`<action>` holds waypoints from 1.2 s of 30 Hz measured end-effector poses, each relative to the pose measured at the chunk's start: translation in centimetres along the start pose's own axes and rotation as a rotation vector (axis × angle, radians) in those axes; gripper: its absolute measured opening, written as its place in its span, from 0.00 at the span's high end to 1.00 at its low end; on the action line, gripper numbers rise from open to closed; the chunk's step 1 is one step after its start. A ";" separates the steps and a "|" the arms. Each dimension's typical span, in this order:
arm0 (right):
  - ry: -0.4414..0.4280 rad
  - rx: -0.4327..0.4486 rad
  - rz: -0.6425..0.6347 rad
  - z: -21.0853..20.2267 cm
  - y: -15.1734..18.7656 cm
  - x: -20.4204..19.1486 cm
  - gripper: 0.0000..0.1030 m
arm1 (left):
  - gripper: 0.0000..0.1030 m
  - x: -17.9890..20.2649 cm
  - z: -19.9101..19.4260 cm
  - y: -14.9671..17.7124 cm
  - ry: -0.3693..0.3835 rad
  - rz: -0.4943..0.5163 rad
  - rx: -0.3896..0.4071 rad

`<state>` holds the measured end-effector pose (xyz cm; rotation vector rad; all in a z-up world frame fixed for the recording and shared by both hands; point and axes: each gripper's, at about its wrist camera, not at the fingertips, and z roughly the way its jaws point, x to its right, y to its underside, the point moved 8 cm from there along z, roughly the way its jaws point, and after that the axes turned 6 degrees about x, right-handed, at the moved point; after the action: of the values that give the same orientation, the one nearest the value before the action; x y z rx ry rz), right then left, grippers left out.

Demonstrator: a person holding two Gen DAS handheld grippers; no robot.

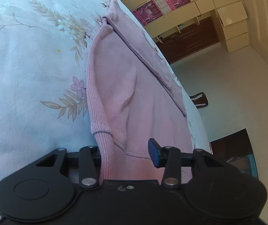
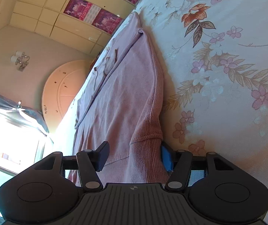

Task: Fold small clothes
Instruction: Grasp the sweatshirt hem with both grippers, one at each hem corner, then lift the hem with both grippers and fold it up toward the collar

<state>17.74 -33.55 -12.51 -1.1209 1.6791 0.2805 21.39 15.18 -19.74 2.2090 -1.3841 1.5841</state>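
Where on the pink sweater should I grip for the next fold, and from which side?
Take the pink sweater at its ribbed hem corners, coming in from the near edge along the floral bedsheet. The ribbing is thick and already sits between both tongs, left and right, which look wide open around it. Whether the pads touch cloth is hard to tell.
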 end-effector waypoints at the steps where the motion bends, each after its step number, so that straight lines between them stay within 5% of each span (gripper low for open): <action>1: -0.009 -0.018 -0.002 -0.1 0.5 0.0 0.64 | 0.60 -0.1 -0.3 0.2 0.001 0.006 -0.005; 5: 0.019 -0.036 -0.021 0.2 1.6 0.3 0.70 | 0.72 -0.6 -0.3 0.1 -0.044 0.037 -0.020; 12: 0.081 0.047 0.054 0.8 -0.5 0.8 0.70 | 0.74 -0.4 -0.5 -0.1 -0.078 0.043 0.014; 13: 0.083 0.053 0.023 0.7 -0.6 0.4 0.92 | 0.96 -0.4 -0.7 -0.1 -0.106 0.068 0.021; 17: -0.030 0.126 -0.026 -1.5 -1.4 -2.7 0.94 | 0.95 2.4 -3.6 -1.5 0.022 0.091 0.140; 19: -0.081 0.166 -0.007 -2.4 -2.1 -3.1 0.94 | 0.95 2.5 -3.8 -2.0 -0.011 0.126 0.143; 23: 0.055 0.067 0.005 0.4 -1.3 0.2 0.94 | 0.95 -1.1 -1.1 -0.5 -0.152 0.083 0.026; 25: 0.081 0.035 -0.003 1.1 -0.7 0.5 0.94 | 0.95 -1.2 -1.6 -0.6 -0.125 0.041 0.062; 29: 0.014 0.111 0.011 0.0 -2.1 -1.5 0.94 | 0.95 -0.1 -2.6 -1.5 -0.083 0.032 0.121; 36: -0.046 0.228 -0.066 1.4 -7.7 -7.0 0.94 | 0.95 4.3 -2.4 -7.5 0.035 0.034 0.290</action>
<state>24.72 -33.03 -4.66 -0.9889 1.5859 0.0702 25.22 18.27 -12.23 2.3056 -1.2573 1.9353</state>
